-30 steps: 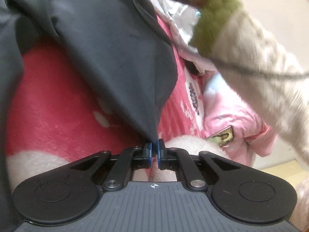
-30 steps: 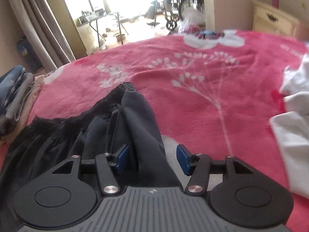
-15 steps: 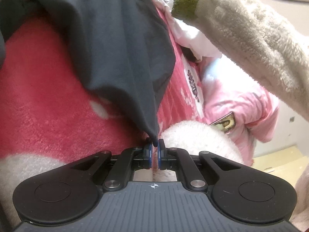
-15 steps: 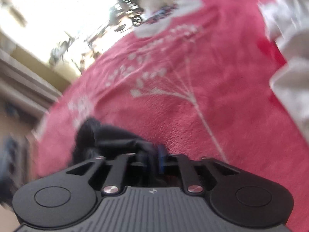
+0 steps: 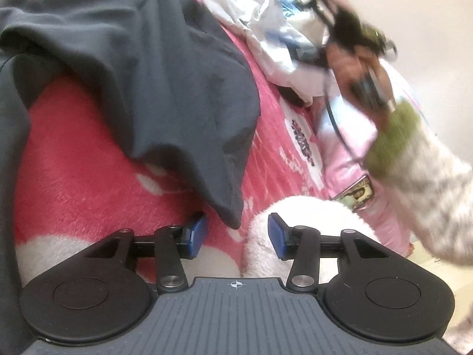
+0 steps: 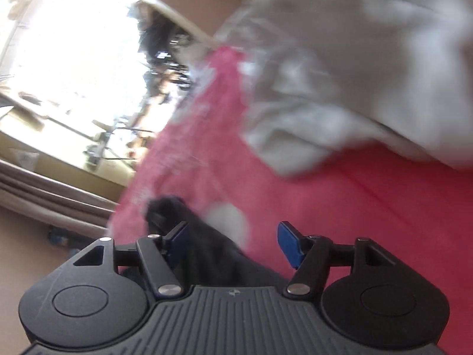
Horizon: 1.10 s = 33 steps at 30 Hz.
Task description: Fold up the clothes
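Note:
A dark grey garment (image 5: 153, 68) lies draped over the red fleece blanket (image 5: 82, 162) in the left wrist view. Its pointed corner hangs just ahead of my left gripper (image 5: 236, 233). That gripper's jaws are opening, and the blue pads (image 5: 196, 232) stand apart from the cloth. In the blurred right wrist view my right gripper (image 6: 233, 242) is tilted, and its jaws are opening too. A dark fold of the garment (image 6: 189, 230) lies by the left finger and runs under the gripper, but the pads do not press on it.
A heap of white clothes (image 6: 340, 68) lies on the blanket (image 6: 354, 207) ahead of the right gripper, with a bright window (image 6: 74, 59) to the left. In the left wrist view are white clothes (image 5: 266, 29), a pink garment (image 5: 348, 159) and a blurred fuzzy sleeve (image 5: 419, 177).
The left gripper has opened and let go of the garment's corner. The right gripper closed on the dark cloth, then opened while rolling and swinging toward the white clothes.

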Each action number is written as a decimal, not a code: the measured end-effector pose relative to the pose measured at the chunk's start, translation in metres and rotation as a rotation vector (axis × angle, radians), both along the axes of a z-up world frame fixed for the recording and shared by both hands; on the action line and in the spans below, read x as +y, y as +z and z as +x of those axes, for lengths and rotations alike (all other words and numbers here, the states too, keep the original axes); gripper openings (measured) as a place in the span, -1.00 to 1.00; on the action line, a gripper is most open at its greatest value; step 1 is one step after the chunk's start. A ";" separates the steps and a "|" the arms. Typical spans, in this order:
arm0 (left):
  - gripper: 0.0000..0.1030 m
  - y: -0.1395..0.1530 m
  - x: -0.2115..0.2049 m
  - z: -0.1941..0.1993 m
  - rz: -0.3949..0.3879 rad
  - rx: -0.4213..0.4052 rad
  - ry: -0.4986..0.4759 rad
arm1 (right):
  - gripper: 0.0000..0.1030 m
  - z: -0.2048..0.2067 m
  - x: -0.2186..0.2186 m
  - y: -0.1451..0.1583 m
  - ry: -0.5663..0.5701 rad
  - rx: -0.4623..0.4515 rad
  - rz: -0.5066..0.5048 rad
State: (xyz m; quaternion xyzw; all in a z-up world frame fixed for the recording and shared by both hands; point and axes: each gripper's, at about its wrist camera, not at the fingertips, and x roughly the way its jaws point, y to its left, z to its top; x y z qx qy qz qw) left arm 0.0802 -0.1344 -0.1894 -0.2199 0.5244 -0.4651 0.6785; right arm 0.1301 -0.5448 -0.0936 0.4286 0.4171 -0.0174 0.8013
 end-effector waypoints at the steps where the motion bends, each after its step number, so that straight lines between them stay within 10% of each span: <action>1: -0.12 0.001 -0.004 0.000 0.009 -0.010 0.003 | 0.32 -0.015 -0.002 -0.009 -0.004 0.031 0.009; 6: -0.60 -0.001 -0.013 0.009 0.060 0.015 0.059 | 0.15 -0.054 0.017 -0.057 0.021 0.147 0.053; 10: -0.95 0.001 -0.010 0.019 0.046 0.096 0.100 | -0.93 -0.049 0.037 -0.052 0.048 0.165 0.010; 17: -0.96 0.002 0.062 0.047 -0.347 0.338 0.389 | -0.85 0.010 0.086 0.012 0.150 0.045 0.118; 22: -0.89 -0.016 0.104 0.068 -0.283 0.401 0.576 | 0.15 0.068 0.127 0.041 0.209 -0.092 0.108; 26: -0.49 -0.019 0.114 0.068 -0.302 0.381 0.591 | 0.15 0.072 0.130 0.034 0.199 -0.099 0.105; 33: -0.41 -0.010 0.133 0.060 -0.307 0.310 0.615 | 0.15 0.050 0.138 0.012 0.246 0.015 -0.034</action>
